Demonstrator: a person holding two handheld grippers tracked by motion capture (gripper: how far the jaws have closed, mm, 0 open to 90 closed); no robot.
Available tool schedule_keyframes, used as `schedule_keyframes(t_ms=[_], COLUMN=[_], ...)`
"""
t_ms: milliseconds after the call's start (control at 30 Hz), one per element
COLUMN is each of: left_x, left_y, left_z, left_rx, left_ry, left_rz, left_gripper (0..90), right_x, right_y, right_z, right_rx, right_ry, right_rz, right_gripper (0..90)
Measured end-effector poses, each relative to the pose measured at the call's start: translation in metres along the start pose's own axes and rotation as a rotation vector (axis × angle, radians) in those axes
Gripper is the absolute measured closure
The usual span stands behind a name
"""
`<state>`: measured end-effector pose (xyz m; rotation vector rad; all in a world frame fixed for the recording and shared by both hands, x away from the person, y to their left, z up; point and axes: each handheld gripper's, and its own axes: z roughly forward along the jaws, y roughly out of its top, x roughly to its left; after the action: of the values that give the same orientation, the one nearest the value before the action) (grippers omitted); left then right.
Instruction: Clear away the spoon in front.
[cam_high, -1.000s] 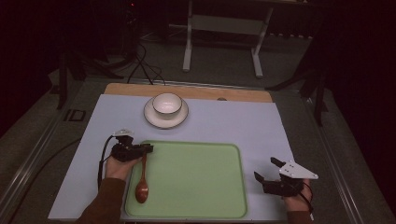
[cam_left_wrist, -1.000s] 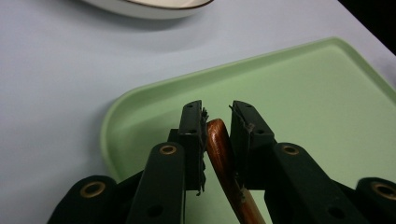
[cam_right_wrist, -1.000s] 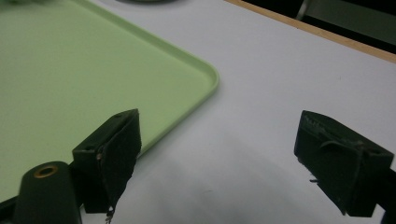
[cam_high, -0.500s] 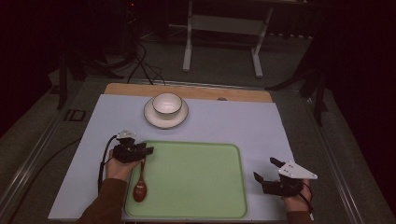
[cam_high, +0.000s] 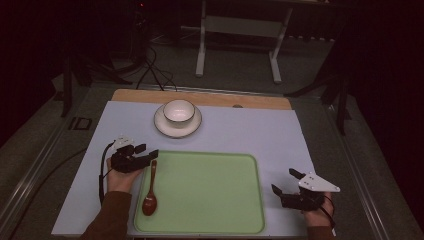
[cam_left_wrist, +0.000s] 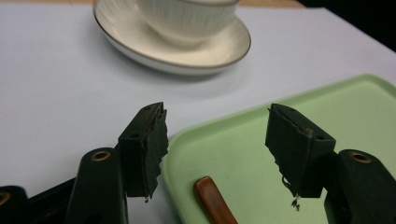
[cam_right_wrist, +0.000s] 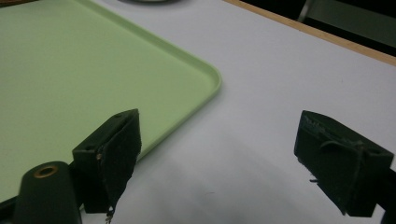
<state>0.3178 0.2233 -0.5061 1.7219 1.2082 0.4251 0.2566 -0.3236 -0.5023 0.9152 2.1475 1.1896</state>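
On the pale blue-grey table (cam_high: 250, 131) there is one green tray (cam_high: 210, 192), one brown spoon (cam_high: 150, 191), one white bowl (cam_high: 179, 110) and one white saucer (cam_high: 165, 127), with two handheld grippers worked by a person whose sleeves enter from the near edge. The spoon lies along the tray's left side, its glossy reddish-brown bowl toward the person and its slim handle pointing away; in the left gripper view the rounded handle tip (cam_left_wrist: 210, 196) rests on the tray floor just inside the rim. The bowl is ribbed on its outside and sits in the saucer, which has a thin dark line around its edge, beyond the tray's far side. The left gripper (cam_high: 145, 156) sits at the tray's far-left corner, its jaws spread wide on either side of the handle tip and gripping nothing. The right gripper (cam_high: 286, 184) rests on the table just beside the tray's right edge, jaws likewise wide apart and empty. No brand, label or readable writing can be made out on any of these things
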Motion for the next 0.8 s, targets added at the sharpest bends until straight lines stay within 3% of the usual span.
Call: schedule_keyframes(t_ms=[133, 267, 367, 633, 800], left_x=[-0.006, -0.015, -0.019, -0.011, -0.006], left_y=[0.004, 0.006, 0.003, -0.015, -0.026], left_z=[-0.015, -0.031, -0.043, -0.078, -0.098], left_rx=[-0.036, -0.073, -0.105, -0.175, -0.208], left_ry=[0.051, 0.113, 0.151, 0.251, 0.289], left_rz=[0.028, 0.093, 0.119, 0.108, 0.086], left_gripper=[36.6, 35.4, 35.3, 34.0, 34.0], right_x=[-0.001, -0.001, -0.001, -0.004, -0.006], right_y=[0.0, 0.0, 0.0, 0.0, 0.0], right_z=[0.0, -0.001, -0.002, -0.005, -0.008], right_rx=[-0.005, -0.008, -0.018, -0.047, -0.072], right_ry=[0.001, 0.0, -0.002, -0.008, -0.014], right_rz=[0.001, 0.004, 0.009, 0.029, 0.043], right_gripper=[14.5, 14.5, 14.5, 14.4, 14.4])
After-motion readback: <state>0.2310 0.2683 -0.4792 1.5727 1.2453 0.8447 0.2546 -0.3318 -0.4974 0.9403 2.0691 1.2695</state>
